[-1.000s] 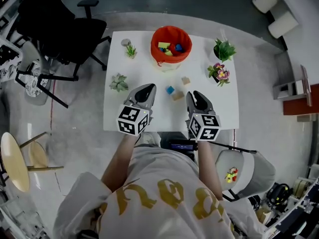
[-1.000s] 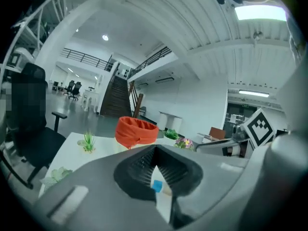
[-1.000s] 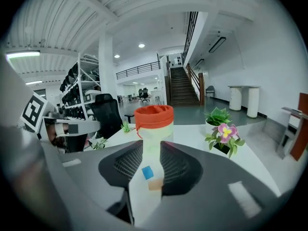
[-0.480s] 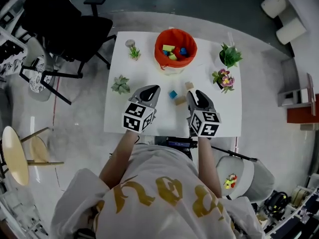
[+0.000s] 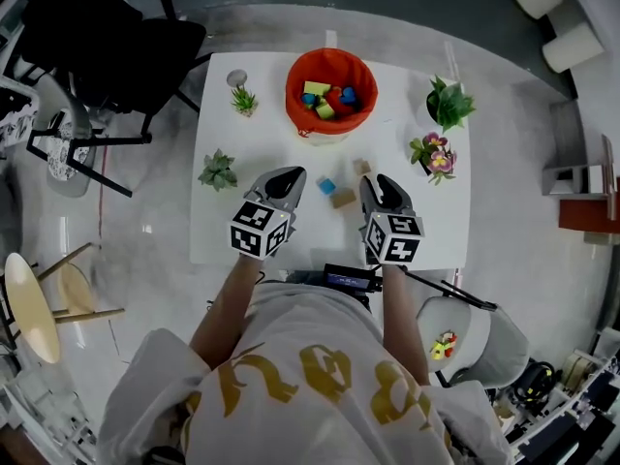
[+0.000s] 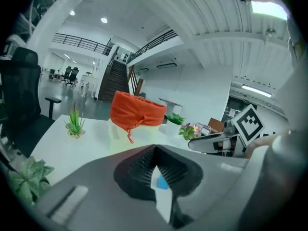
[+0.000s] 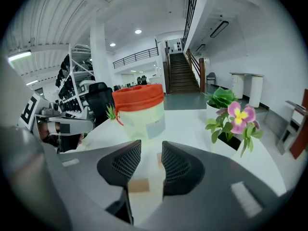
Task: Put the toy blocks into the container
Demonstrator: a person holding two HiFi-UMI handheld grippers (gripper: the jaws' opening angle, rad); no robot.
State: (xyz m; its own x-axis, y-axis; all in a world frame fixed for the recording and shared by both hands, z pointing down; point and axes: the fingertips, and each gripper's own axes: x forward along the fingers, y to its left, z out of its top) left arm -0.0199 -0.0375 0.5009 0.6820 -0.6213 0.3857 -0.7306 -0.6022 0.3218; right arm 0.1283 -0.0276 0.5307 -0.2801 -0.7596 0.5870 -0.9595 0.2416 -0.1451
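Observation:
An orange container (image 5: pixel 330 90) holding several coloured blocks stands at the far middle of the white table (image 5: pixel 232 231). A blue block (image 5: pixel 326 186) and two tan blocks (image 5: pixel 343 199) (image 5: pixel 361 167) lie loose in front of it. My left gripper (image 5: pixel 288 176) (image 6: pixel 155 150) is shut and empty, left of the blue block (image 6: pixel 163 183). My right gripper (image 5: pixel 372 183) (image 7: pixel 151 146) is open, its jaws having just been opening. Nothing is between its pads. A tan block (image 7: pixel 138 186) lies on the table below the gap, and the container (image 7: pixel 139 110) is straight ahead.
Small potted plants stand at the table's left (image 5: pixel 242 97) (image 5: pixel 218 170) and right (image 5: pixel 448 103), one with flowers (image 5: pixel 431 153). A black office chair (image 5: pixel 107 37) is off the far left corner, a round stool (image 5: pixel 29 303) to the left, a grey chair (image 5: pixel 475 337) at the near right.
Both grippers have come down towards the table beside the loose blocks. The right gripper's jaws stand wider apart than before.

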